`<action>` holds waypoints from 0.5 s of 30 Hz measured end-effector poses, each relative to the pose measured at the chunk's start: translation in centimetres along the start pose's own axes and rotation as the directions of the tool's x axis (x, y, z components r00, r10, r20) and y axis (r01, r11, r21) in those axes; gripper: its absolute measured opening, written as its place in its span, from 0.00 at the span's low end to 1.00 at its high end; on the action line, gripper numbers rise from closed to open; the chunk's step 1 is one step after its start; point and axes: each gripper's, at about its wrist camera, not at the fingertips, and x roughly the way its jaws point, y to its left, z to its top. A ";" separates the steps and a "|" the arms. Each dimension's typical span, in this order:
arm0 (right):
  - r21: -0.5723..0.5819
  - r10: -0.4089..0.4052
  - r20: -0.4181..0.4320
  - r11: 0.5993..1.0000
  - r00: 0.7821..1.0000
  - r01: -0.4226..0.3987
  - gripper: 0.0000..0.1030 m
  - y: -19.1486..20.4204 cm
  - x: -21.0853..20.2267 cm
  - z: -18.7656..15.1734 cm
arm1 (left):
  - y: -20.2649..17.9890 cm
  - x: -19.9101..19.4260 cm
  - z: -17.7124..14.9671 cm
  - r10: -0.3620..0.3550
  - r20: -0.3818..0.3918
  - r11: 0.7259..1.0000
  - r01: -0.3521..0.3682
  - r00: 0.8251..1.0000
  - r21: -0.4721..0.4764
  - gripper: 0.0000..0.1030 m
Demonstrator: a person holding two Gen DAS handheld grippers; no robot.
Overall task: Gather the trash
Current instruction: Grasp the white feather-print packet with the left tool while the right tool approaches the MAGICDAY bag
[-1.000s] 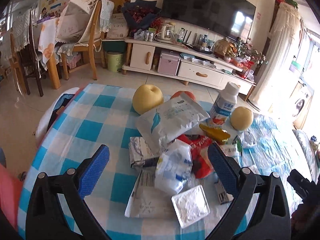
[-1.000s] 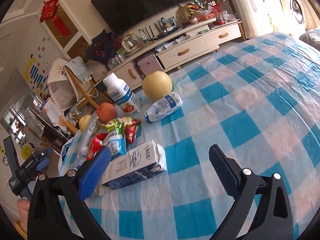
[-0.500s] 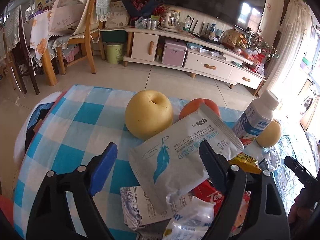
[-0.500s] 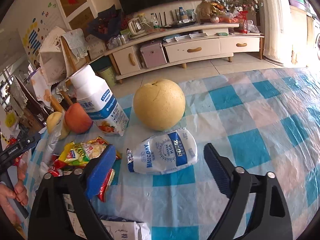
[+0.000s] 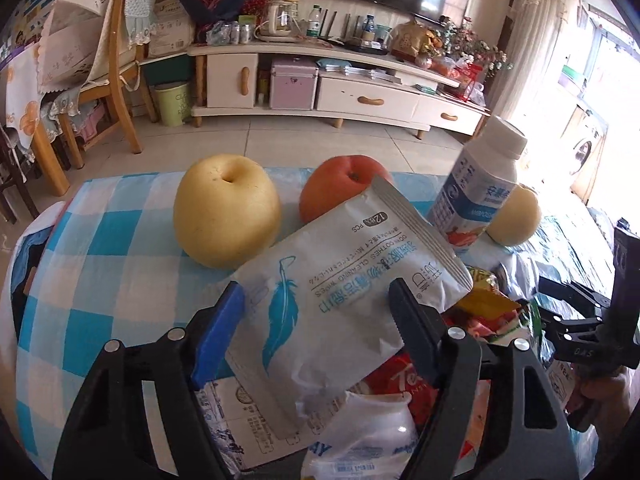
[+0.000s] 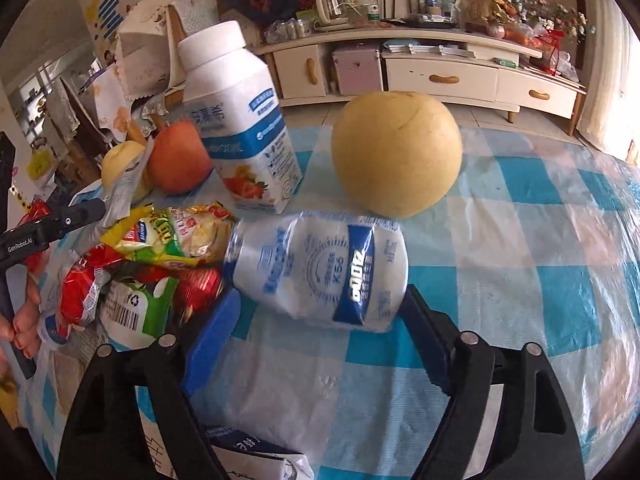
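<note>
Table [image 5: 100, 280]: checked blue-and-white cloth, trash beside pear [image 5: 227, 210].
Left tool [image 5: 316, 320]: closing, astride wipes pouch [image 5: 344, 308].
Right tool [image 6: 320, 320]: closing, astride crushed bottle [image 6: 320, 272].

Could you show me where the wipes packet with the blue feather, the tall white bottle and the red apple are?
wipes packet [image 5: 344, 308]: left wrist view, printed front.
white bottle [image 6: 240, 128]: right wrist view, label.
red apple [image 5: 340, 188]: left wrist view, top.

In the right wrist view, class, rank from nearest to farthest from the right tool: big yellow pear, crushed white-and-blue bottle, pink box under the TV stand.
1. Crushed bottle, between the right tool's tips.
2. Yellow pear, behind it on the cloth.
3. Pink box, across the floor.
</note>
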 end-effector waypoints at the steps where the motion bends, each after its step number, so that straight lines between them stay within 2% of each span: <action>1: -0.009 0.013 0.000 1.000 1.000 -0.013 0.65 0.2 -0.1 -0.1 | -0.4 0.1 -0.3 -0.015 -0.013 1.000 0.015 1.000 0.012 0.71; 3: -0.021 0.020 -0.004 1.000 1.000 -0.021 0.64 0.7 0.0 -0.4 | -1.0 0.1 -0.7 -0.033 -0.026 0.999 0.033 0.999 0.017 0.68; 7: -0.038 0.045 -0.012 0.998 0.999 -0.045 0.64 1.2 -0.4 -1.0 | -1.9 -0.4 -1.5 -0.037 -0.021 0.998 0.038 0.999 0.047 0.68; 12: -0.054 0.066 -0.019 0.996 0.998 -0.067 0.59 1.9 -1.1 -2.2 | -3.0 -1.5 -3.0 -0.046 -0.021 0.995 0.048 0.999 0.083 0.68; 15: -0.067 0.082 -0.029 0.994 0.996 -0.084 0.56 2.3 -1.6 -2.8 | -3.8 -1.9 -4.3 -0.057 -0.056 0.992 0.063 0.997 0.114 0.68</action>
